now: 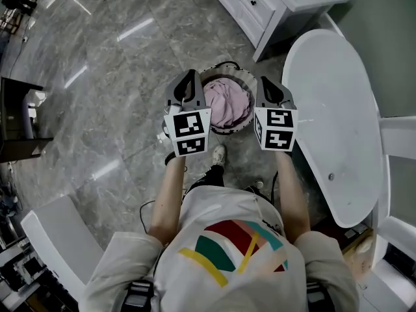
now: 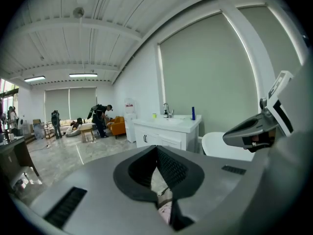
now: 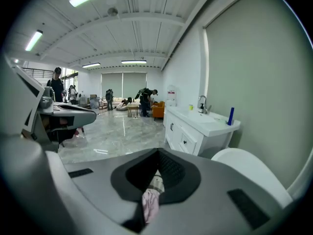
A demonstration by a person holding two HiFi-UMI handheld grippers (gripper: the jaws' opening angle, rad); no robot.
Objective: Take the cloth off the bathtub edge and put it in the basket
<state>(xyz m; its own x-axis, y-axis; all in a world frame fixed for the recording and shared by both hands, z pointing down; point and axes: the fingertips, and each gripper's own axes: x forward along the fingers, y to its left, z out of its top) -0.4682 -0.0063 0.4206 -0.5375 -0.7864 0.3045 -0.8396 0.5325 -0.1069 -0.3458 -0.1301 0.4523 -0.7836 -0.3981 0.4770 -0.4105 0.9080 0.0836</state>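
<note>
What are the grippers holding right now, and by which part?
Nothing. The left gripper and the right gripper are both shut on nothing; the pink cloth lies loose in the basket.

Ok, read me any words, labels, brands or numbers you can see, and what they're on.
No readable words or numbers anywhere.
Left marker cube, right marker cube: black-and-white square patterns, no letters.
Shirt: coloured stripes, no text.
Blue bottle on the vanity: too small to read.
</note>
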